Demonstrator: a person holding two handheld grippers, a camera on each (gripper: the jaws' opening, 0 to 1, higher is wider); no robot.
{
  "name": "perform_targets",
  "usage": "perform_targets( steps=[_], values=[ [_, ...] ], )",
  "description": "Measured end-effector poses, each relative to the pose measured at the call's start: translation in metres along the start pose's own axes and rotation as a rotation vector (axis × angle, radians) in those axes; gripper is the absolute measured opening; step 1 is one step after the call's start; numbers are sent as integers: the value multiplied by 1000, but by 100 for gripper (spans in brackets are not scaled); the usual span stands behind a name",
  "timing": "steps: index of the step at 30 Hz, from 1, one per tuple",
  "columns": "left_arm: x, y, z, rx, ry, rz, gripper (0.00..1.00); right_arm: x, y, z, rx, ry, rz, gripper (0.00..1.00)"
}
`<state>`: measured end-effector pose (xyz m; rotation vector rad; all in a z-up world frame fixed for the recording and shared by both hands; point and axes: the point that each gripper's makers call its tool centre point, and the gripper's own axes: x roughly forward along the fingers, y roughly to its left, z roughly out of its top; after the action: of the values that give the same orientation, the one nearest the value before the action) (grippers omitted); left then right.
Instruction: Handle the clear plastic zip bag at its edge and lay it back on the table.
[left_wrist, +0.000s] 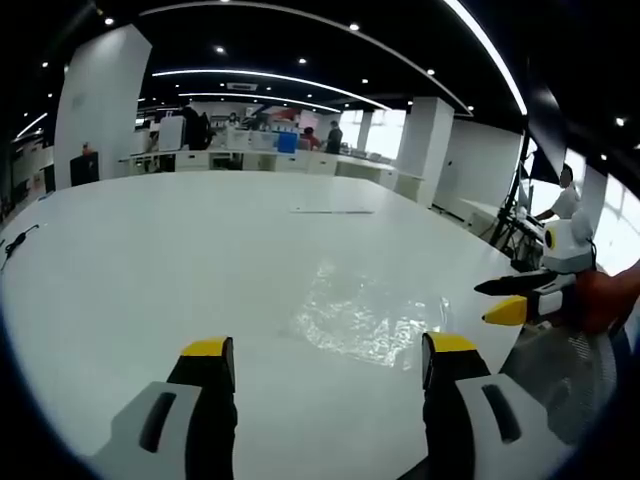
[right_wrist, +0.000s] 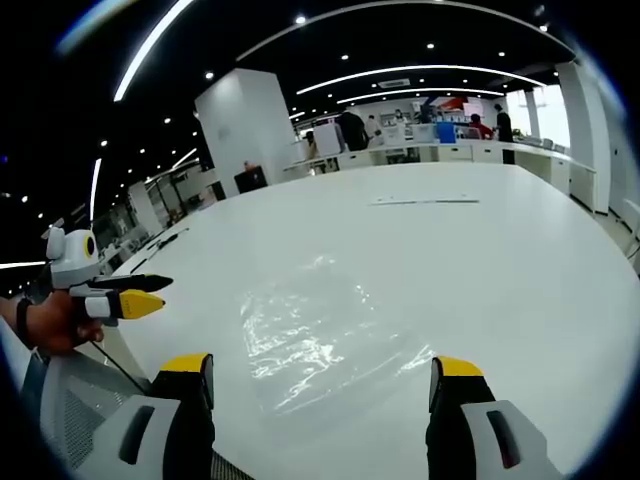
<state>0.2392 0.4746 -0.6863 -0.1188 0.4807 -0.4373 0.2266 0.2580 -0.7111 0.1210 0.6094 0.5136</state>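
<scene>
left gripper (left_wrist: 328, 360): jaws standing wide apart and gripping nothing, hovering above the near part of the table, with the bag lying just ahead, between the tips and toward the right one.
right gripper (right_wrist: 325, 378): jaws likewise spread wide and empty, pointing across the table with the bag lying just beyond its tips.
other gripper in each view: the right gripper is entering the left gripper view from the right edge at (left_wrist: 520, 300), the left one is entering the right gripper view from the left at (right_wrist: 125, 295), held in a hand (right_wrist: 50, 322); both are sitting off the table's side, apart from the bag.
clear plastic zip bag (left_wrist: 365, 315): lying flat on the white table (left_wrist: 150, 260), crinkled and glinting under the ceiling lights, nearly see-through, its outline faint; also showing at (right_wrist: 315, 340). the zip edge is too hard to pick out.
step in hand: judging by the empty jaws, either approaching for the edge grasp or hanging back with the bag already laid down; i cannot tell which.
next move: if grasping, a jaw needs sliding low under a thin edge, since the film is sitting flush and slippery.
beyond: a flat strip (left_wrist: 332, 211) is lying far across the table; desks and people are showing at the back.
</scene>
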Motion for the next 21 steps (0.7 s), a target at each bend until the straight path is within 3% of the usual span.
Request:
perform_targets(
  steps=[21],
  values=[
    [-1,1,-1,-13,3,-2,73,1,12,-1,-16,20,32,87]
  ],
)
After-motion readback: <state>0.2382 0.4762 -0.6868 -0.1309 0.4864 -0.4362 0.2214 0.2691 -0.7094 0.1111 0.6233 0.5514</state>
